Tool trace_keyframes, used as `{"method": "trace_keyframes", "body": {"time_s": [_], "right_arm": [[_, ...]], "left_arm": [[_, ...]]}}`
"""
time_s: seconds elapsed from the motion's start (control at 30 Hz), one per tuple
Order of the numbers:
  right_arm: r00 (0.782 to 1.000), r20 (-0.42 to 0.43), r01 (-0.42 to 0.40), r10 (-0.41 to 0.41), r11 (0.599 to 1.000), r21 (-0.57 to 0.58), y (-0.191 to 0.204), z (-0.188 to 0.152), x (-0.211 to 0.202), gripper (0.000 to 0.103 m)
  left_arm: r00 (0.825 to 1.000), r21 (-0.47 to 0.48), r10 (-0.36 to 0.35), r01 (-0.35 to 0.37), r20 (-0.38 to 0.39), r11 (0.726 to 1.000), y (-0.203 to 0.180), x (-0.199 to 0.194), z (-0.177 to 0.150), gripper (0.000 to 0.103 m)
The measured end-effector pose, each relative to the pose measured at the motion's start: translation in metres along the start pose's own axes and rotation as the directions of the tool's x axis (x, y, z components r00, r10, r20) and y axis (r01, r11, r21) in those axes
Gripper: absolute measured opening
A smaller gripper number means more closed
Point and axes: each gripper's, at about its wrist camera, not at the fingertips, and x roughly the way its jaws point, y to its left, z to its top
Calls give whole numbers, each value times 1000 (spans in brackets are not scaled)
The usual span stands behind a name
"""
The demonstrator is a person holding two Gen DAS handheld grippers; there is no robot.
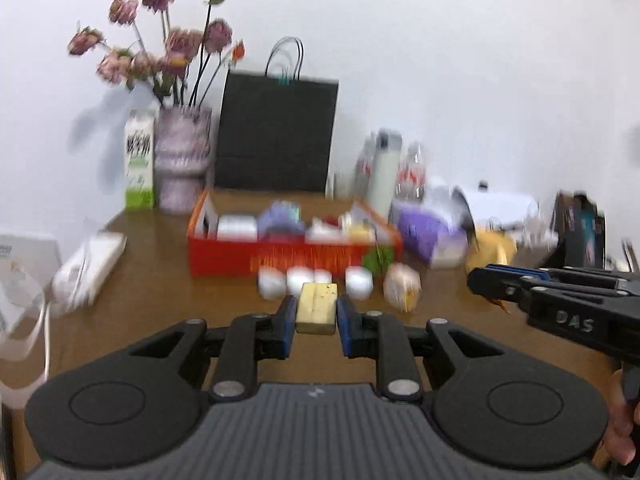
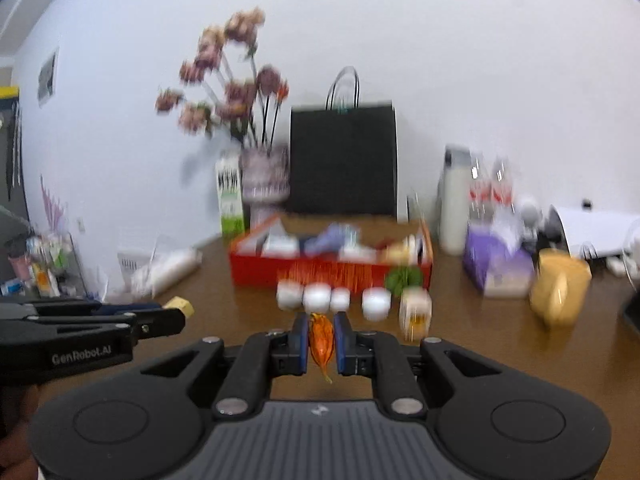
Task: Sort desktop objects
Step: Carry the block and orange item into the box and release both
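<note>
While clamped, yellow block (image 1: pixel 316 307) lengthwise, orange candy (image 2: pixel 321 343) upright

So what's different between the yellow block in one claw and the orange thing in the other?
The yellow block is chunky, pale and box-shaped; the orange wrapped thing is thin, shiny and pointed, with a twisted tail hanging down. The block keeps the left gripper wider apart than the orange thing keeps the right gripper. Both are pinched between blue pads above the brown table.

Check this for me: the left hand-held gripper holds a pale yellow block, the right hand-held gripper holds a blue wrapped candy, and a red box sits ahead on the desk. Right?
Not quite. The candy in the right hand-held gripper is orange, not blue, as the right wrist view shows. The rest stands: the left hand-held gripper holds the pale yellow block, with the red box ahead.
</note>
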Motion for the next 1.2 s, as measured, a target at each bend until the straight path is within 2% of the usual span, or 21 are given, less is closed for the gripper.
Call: {"method": "trace_keyframes", "body": {"time_s": [0.1,0.17,0.27,0.33,0.4,0.47,0.5,0.53,0.6,0.67,0.7,0.77,0.83,0.93,1.0,1.07,1.13,1.2], "right_arm": [[998,53,-18,18,1000,3,-22,58,35,12],[998,35,-51,50,999,13,-36,94,68,12],[997,-29,-74,75,996,44,-55,139,129,12],[990,-120,-66,71,997,49,-66,157,181,12],[976,-214,-27,37,998,49,-77,161,232,12],[944,-329,2,20,998,68,-89,153,289,12],[928,-373,15,18,996,87,-94,144,314,12],[905,-424,21,24,995,102,-99,134,339,12],[870,-493,47,21,991,125,-106,112,378,12],[850,-527,62,11,991,120,-108,97,404,12],[842,-540,71,6,990,122,-109,91,414,15],[831,-556,82,21,984,159,-116,84,428,17],[833,-552,70,48,979,190,-122,82,428,34],[870,-492,62,33,983,175,-123,91,407,48],[890,-455,78,0,985,154,-122,102,387,54],[910,-413,87,-26,988,130,-117,108,361,60],[925,-379,91,-43,990,110,-111,109,335,71],[935,-351,90,-50,991,98,-105,105,309,73]], "left_arm": [[996,40,44,-47,73,998,8,39,59,22],[991,68,104,-110,79,992,9,77,94,22],[996,50,81,-80,-31,996,16,144,132,22],[988,25,74,-71,-132,997,23,195,148,22],[972,5,68,-69,-225,998,30,243,152,22],[939,-43,38,-56,-341,998,40,293,145,22],[923,-69,41,-73,-384,995,43,315,137,22],[908,-71,49,-86,-416,994,44,332,131,22],[881,-43,35,-63,-471,997,42,362,117,23],[867,-12,42,-55,-497,998,37,380,106,24],[867,5,57,-63,-495,998,36,384,104,26],[863,52,89,-72,-497,996,32,396,101,44],[866,29,78,-74,-493,997,35,397,101,49],[880,4,81,-90,-469,996,42,388,112,53],[897,8,97,-104,-432,995,45,371,121,57],[917,1,89,-97,-389,995,47,349,129,72],[938,-11,73,-81,-340,997,50,321,133,78],[946,-13,75,-83,-314,996,49,297,133,82]]}}
